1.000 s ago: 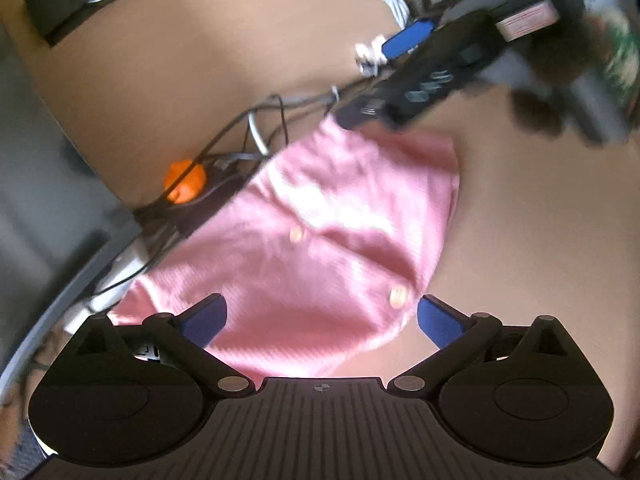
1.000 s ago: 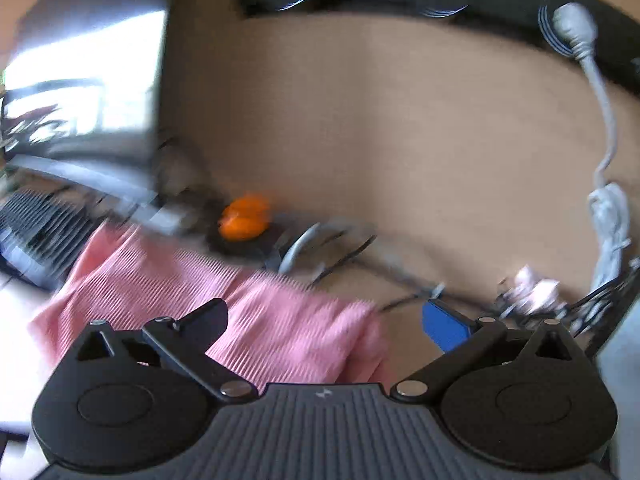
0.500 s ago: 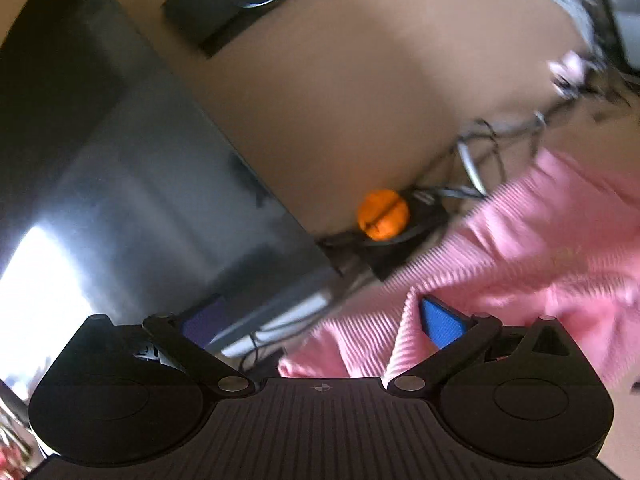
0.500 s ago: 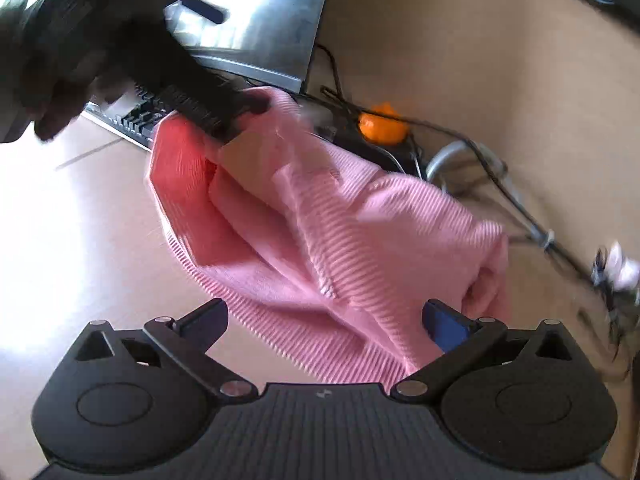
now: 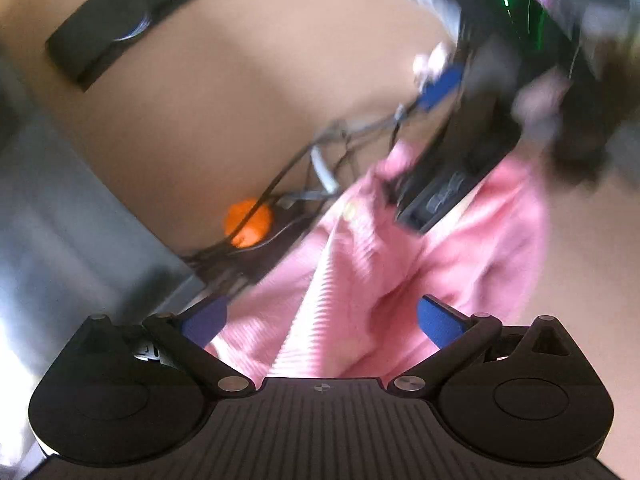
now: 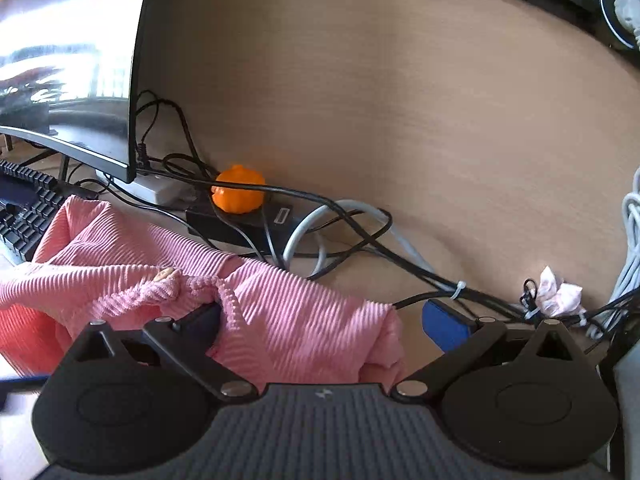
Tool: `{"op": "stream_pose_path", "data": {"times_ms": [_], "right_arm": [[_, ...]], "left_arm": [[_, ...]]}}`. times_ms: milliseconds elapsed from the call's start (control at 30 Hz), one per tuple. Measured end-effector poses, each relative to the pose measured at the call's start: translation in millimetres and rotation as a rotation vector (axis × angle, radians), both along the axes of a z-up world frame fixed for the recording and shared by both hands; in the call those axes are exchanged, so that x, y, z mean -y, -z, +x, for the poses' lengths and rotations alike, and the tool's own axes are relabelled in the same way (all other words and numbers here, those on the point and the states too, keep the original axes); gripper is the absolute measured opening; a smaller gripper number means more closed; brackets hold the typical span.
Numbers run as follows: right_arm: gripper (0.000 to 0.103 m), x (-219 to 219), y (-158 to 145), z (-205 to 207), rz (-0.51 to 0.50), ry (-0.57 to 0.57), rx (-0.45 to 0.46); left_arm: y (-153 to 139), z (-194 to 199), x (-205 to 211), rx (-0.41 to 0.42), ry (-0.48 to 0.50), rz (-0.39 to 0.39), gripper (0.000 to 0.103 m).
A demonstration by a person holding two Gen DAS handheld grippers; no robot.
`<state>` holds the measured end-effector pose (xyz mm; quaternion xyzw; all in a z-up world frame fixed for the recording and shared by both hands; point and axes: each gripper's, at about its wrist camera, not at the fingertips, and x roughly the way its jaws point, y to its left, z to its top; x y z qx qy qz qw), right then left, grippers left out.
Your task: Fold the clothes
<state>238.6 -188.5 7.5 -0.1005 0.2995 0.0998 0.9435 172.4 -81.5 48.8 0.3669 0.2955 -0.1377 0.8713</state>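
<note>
A pink ribbed garment with small buttons lies rumpled on the light wooden desk, partly folded over itself. My left gripper is open just above its near edge, fingers wide apart with cloth between them. The right gripper's dark body hangs over the garment's far end in the blurred left wrist view. In the right wrist view the garment bunches between the open fingers of my right gripper; a fold lies against the left finger. The right blue pad is clear of cloth.
A monitor and a keyboard stand at the left. An orange pumpkin toy sits on a black hub among tangled cables. Crumpled paper and white cords lie at the right. A wooden wall panel stands behind.
The left gripper swung back from the monitor side to above the garment. The right gripper dropped low over the cloth's far end and the garment lies flatter than half a second ago.
</note>
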Motion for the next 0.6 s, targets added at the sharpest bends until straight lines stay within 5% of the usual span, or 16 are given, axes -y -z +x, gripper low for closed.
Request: {"op": "stream_pose_path", "data": {"times_ms": [100,233,400,500,600], "right_arm": [[0.103,0.4,2.5,-9.1,-0.008,0.007,0.003],[0.103,-13.7,14.6,-21.9,-0.032,-0.030,-0.011],[0.103,-34.3,24.3,-21.0,-0.152,0.034,0.051],[0.103,-10.8,9.7,-14.2,-0.135,0.171,0.089],[0.103,-9.8,18.4,-11.4,-0.170,0.139,0.036]], "left_arm": [[10.7,31.2,-7.3,0.078,-0.180,0.047,0.103],[-12.7,55.5,-35.6,0.122,-0.356,-0.090,0.103],[-19.2,51.8,-35.3,0.191,-0.357,-0.052,0.103],[-14.5,47.6,-43.7,0.179,-0.343,-0.075,0.103],[7.1,46.2,-43.4,0.097,-0.323,-0.073,0.103]]}}
